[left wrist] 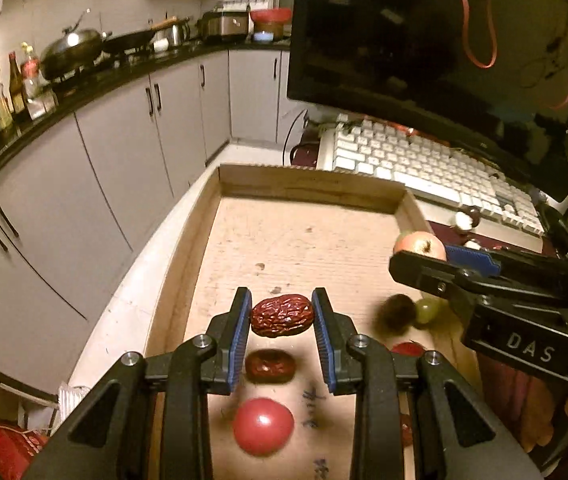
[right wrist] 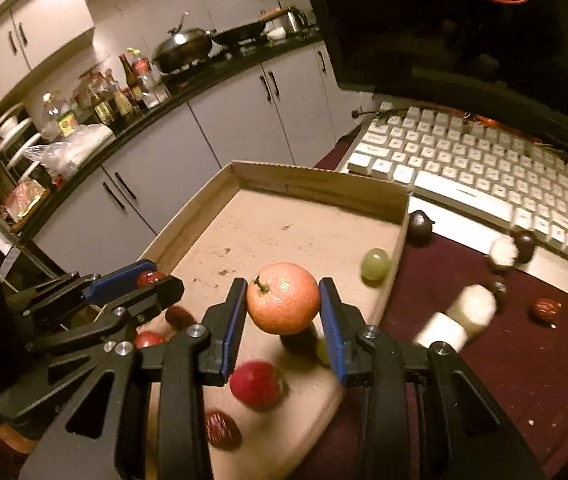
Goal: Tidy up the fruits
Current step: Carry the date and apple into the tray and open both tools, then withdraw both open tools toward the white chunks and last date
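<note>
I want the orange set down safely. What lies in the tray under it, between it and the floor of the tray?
The right gripper holds the orange above the tray. A dark fruit and a green grape lie directly beneath it.

Black hand-held gripper (left wrist: pixel 282 316), blue pads (left wrist: pixel 241 330), silver screws.

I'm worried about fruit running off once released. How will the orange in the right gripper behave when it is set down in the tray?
The orange is round, so it will probably roll if dropped rather than placed. The cardboard tray has raised walls that should stop it. Its dimpled skin looks firm between the right gripper pads, so slipping or bruising seems unlikely.
</note>
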The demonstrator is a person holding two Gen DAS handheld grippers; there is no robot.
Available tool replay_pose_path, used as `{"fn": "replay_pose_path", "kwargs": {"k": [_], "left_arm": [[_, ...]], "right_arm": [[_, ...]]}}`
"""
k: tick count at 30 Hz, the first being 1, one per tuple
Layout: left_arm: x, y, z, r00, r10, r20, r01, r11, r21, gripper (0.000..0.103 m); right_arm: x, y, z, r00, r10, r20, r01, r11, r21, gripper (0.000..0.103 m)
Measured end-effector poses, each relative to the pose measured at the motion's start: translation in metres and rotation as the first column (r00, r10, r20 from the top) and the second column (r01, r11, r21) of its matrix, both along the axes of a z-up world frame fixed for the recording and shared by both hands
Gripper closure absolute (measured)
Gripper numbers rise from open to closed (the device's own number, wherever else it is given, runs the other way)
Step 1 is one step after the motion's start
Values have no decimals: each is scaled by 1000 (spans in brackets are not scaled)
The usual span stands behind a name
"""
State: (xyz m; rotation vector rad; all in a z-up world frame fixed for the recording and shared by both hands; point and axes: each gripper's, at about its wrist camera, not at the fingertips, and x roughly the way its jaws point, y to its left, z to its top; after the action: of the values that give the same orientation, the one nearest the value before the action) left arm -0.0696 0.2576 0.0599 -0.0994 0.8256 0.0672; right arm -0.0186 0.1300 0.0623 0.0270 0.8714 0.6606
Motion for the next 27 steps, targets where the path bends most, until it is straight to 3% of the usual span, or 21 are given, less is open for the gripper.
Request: {"fn": "replay_pose_path", "kwargs": {"k": [8,16,19,21,24,27], "left_arm": [[29,13,-17,996,18,-86,-23,999,-49,73],[39,22,-31,979,64,-195,-75,996,-51,70],[37,24,-31,976,83,-200,-91,995,-34,60],[34,27,-30,976,96,-197,-104,994,-33,48],[25,25,-23,980,118,-163,-120,993,-6,42],[11,19,-11,986,125,-112,-124,992,20,40]], "right_arm": [[34,26,-18,994,-24,-106,15,996,-84,65],[47,38,-32,983,-23,-180,1,992,-122,65],[47,39,-32,983,-21,-184,-4,991,-136,64],[49,39,-31,981,-17,-193,-12,989,-148,64],[50,23,-22,979,9,-202,-19,999,-48,64],[46,-3,-2,988,5,-151,-1,1000,30,60]]}}
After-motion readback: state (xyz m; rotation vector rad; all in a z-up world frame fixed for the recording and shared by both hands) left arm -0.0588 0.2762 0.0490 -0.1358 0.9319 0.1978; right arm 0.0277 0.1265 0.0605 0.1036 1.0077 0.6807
